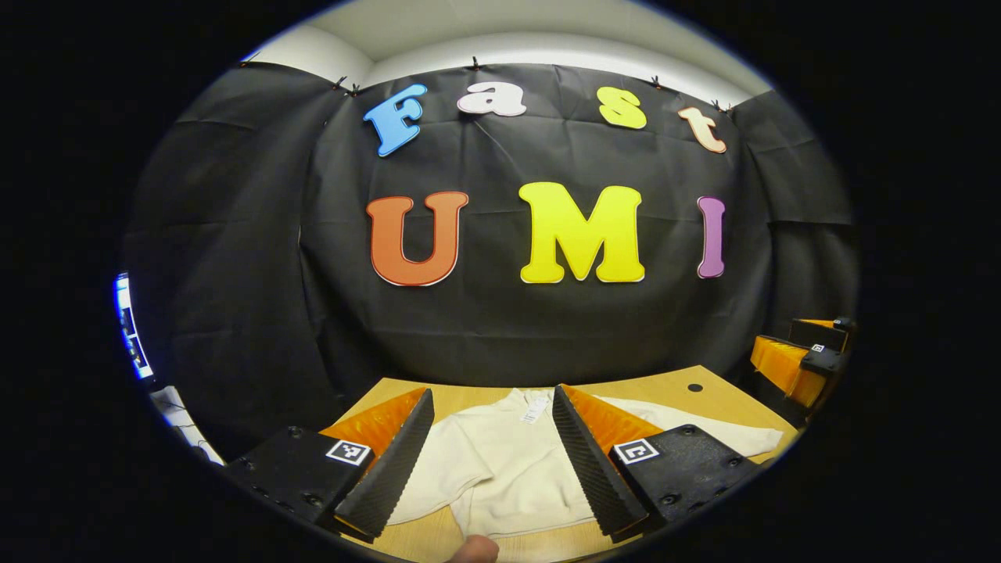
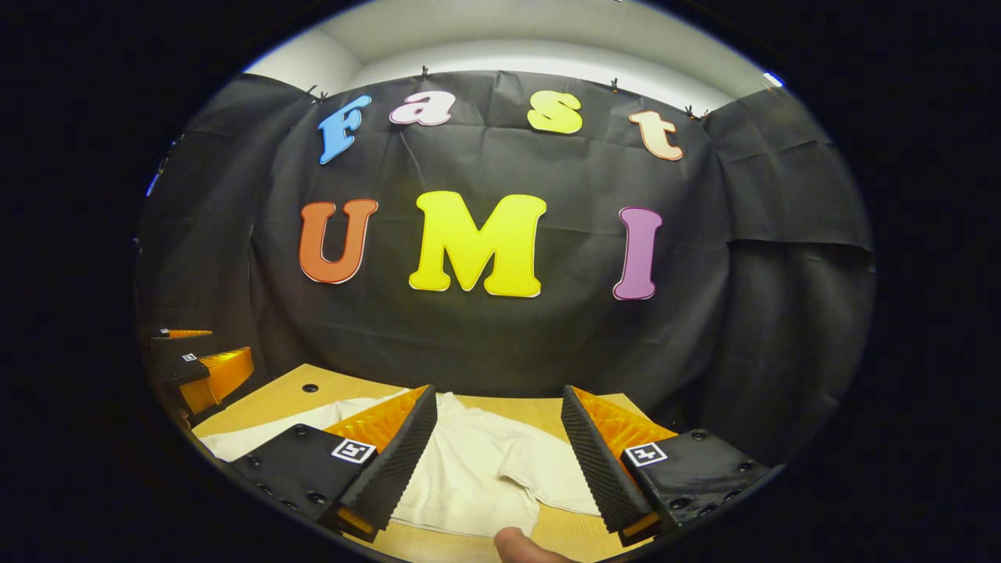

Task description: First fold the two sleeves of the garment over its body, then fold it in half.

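1. The cream garment (image 1: 500, 461) lies flat on the table (image 1: 704, 403), in the lower middle of the left gripper view, with its neck and a small label toward the far edge. No box, bin or other container is visible.
2. In the left gripper view one sleeve reaches out toward the lower right of the frame, passing behind the right-hand finger; the other sleeve hangs down on the left side of the body.
3. In the right gripper view the garment (image 2: 485, 469) sits at the bottom centre, with one sleeve running off to the lower left and the nearer sleeve lying bent beside the body.
4. The left gripper (image 1: 493, 469) hovers above the garment with its fingers wide apart, holding nothing.
5. The right gripper (image 2: 496, 477) also hangs above the cloth, fingers spread and clear of it.
6. The table is light wood with a small dark hole (image 1: 694, 387) near its far right corner in the left gripper view.
7. Black cloth (image 1: 235, 274) hangs behind the table as the booth's wall, and a pale ceiling shows above it.
8. The right gripper appears at the right edge of the left gripper view, and the left gripper at the left edge of the right gripper view.
9. A fingertip (image 2: 516, 543) of the person shows at the bottom edge of the right gripper view.
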A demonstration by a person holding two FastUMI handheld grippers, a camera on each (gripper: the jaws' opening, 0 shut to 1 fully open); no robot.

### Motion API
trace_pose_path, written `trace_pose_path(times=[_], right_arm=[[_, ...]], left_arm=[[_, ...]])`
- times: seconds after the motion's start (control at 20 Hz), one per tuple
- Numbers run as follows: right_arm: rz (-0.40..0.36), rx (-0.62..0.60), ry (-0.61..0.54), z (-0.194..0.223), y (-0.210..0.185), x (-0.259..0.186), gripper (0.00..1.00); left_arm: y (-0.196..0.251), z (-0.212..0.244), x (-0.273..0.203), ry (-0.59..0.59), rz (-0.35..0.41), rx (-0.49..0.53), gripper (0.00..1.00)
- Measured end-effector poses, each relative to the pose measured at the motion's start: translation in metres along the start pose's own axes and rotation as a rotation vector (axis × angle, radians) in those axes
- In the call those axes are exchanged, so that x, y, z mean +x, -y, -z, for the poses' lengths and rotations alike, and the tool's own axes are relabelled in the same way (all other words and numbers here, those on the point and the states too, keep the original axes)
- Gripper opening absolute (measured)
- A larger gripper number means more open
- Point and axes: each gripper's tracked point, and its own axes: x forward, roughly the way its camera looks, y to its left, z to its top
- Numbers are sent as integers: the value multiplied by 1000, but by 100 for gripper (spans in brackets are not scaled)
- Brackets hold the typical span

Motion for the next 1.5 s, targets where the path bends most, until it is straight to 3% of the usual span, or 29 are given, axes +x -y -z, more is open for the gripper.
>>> trace_pose_path(times=[0.95,1.15,1.5], right_arm=[[29,20,-54,24,24,13,99],[112,61,-129,52,66,26,99],[342,132,-342,160,191,30,99]], left_arm=[[-1,11,1,-34,-17,22,96],[5,17,4,-60,-25,29,96],[39,22,-4,-108,-35,39,96]])
